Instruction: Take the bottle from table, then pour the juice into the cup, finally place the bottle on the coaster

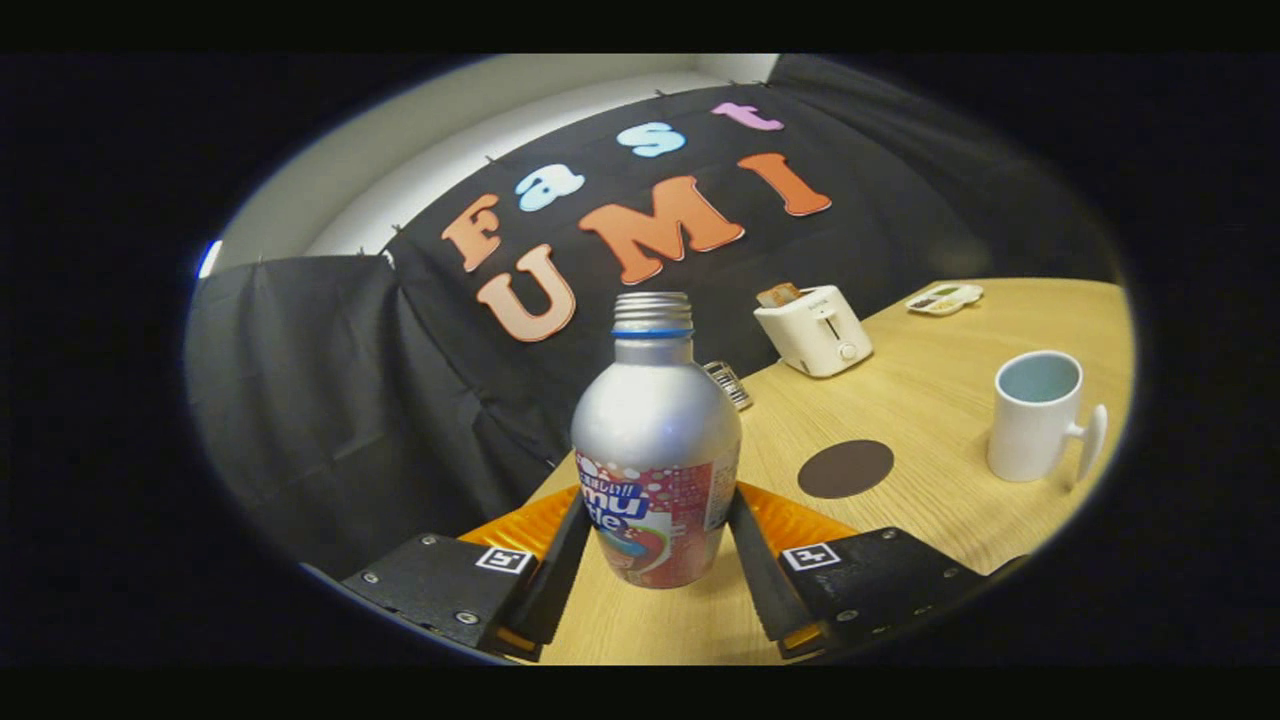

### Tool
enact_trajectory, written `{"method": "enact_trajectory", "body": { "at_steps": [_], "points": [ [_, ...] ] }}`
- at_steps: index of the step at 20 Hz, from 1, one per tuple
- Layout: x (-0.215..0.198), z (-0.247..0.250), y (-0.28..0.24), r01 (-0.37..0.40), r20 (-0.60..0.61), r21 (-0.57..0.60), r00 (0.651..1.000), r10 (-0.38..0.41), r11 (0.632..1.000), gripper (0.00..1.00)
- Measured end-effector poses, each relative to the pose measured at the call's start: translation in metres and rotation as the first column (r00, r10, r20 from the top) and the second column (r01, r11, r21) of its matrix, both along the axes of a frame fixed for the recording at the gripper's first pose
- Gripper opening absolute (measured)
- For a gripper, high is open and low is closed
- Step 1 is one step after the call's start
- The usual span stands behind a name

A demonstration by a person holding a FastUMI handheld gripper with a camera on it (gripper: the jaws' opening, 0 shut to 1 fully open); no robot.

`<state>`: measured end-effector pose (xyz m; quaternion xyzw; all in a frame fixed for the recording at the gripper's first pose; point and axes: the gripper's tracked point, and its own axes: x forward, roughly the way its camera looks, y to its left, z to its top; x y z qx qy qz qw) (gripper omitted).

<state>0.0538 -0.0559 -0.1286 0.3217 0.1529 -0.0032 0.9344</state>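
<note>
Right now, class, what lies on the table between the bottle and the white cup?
In the gripper view, the dark round coaster lies flat on the table between the bottle, held between the fingers, and the cup.

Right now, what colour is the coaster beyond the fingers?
Dark brown, a plain round coaster on the wooden table, clearest in the gripper view.

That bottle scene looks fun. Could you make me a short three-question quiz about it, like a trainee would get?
1. True or false: the bottle has its cap on.
2. What stands nearest the dark round coaster: (a) the toaster, (b) the white cup, (c) the small tray?
3. Where is the bottle relative to the gripper fingers?

Key:
1. False; its threaded neck is bare.
2. (b)
3. Upright between them, a finger at each side of its lower body, on the table.
</note>
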Motion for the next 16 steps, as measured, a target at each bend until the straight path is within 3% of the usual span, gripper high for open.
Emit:
{"method": "enact_trajectory", "body": {
  "at_steps": [8, 12, 16],
  "points": [
    [0.005, -0.013, -0.027, 0.078, -0.030, 0.203, 0.997, -0.073, 0.976, 0.76],
    [0.008, -0.023, -0.043, 0.136, -0.067, 0.289, 0.990, -0.121, 0.948, 0.76],
    [0.007, -0.025, -0.054, 0.195, -0.093, 0.399, 0.981, -0.172, 0.896, 0.76]
  ]
}}
